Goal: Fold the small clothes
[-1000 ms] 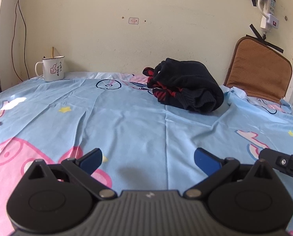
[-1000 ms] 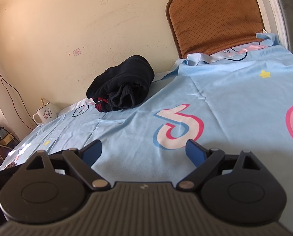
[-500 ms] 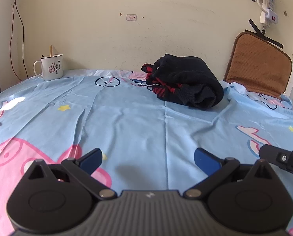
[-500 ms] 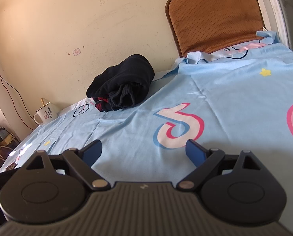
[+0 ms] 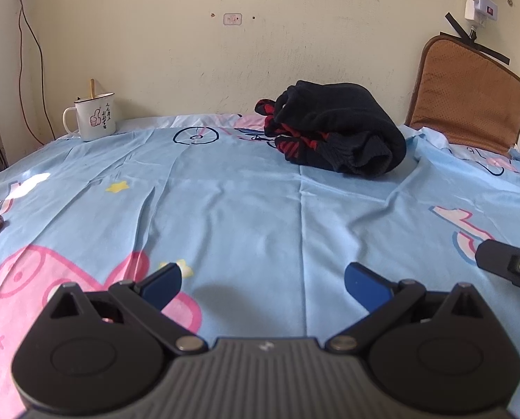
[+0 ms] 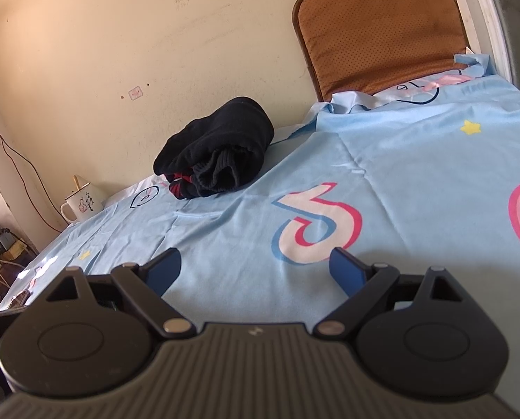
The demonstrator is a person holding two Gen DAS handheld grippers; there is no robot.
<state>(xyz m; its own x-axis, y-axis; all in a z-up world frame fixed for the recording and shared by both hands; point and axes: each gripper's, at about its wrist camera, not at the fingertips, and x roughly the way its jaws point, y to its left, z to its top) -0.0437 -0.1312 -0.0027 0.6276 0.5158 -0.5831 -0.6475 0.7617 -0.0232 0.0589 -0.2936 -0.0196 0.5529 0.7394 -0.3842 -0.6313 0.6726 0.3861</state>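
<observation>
Change since earlier: your left gripper [image 5: 262, 284] tilted down slightly, so the black garment bundle [image 5: 340, 129] sat lower in its view; your right gripper [image 6: 255, 269] barely shifted.
Fingers: both grippers were spread wide and held nothing.
Bundle location: it lay on the blue cartoon sheet [image 5: 246, 209] by the wall, well apart from both grippers, between the enamel mug [image 5: 94, 117] and the brown cushion [image 5: 469, 94].
Bundle axis: it ran roughly along the wall, with its rolled cuff end toward the cushion and red-striped end toward the mug.
Risk: you could have pinched the sheet with the bundle, or grabbed one layer and dragged it unrolled.
</observation>
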